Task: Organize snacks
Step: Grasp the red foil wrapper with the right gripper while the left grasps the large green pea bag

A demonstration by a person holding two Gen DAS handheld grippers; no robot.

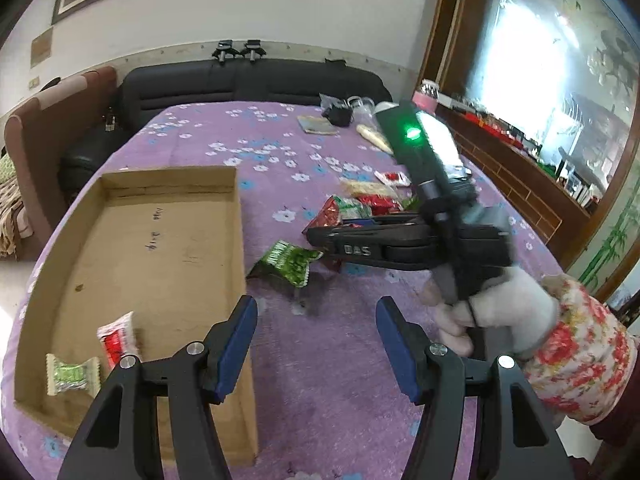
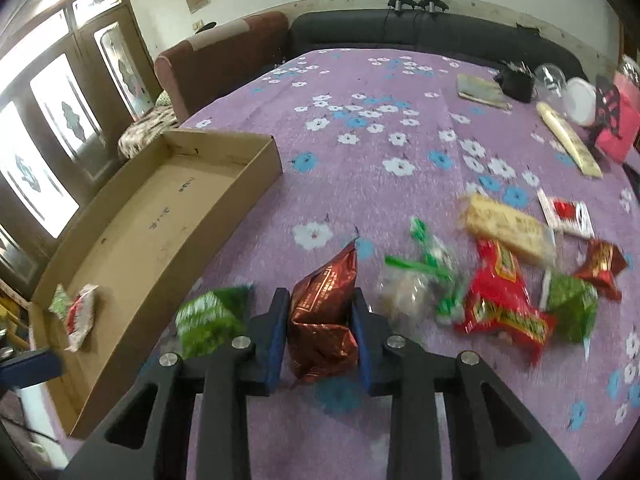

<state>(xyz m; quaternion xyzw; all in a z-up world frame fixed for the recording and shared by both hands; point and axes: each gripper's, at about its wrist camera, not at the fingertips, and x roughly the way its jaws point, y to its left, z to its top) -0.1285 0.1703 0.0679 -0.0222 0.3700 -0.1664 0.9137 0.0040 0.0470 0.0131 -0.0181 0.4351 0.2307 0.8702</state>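
A shallow cardboard box lies on the purple flowered tablecloth; it also shows in the right wrist view. Two small packets lie in its near corner: a green one and a red-and-white one. My left gripper is open and empty by the box's right wall. My right gripper is shut on a dark red foil snack bag; it also shows in the left wrist view. A green packet lies beside it, between it and the box.
Loose snacks lie right of the held bag: a clear green-striped bag, a red packet, a yellow bar, a green packet. Far right are a book, jars and a pink bag. A sofa stands behind.
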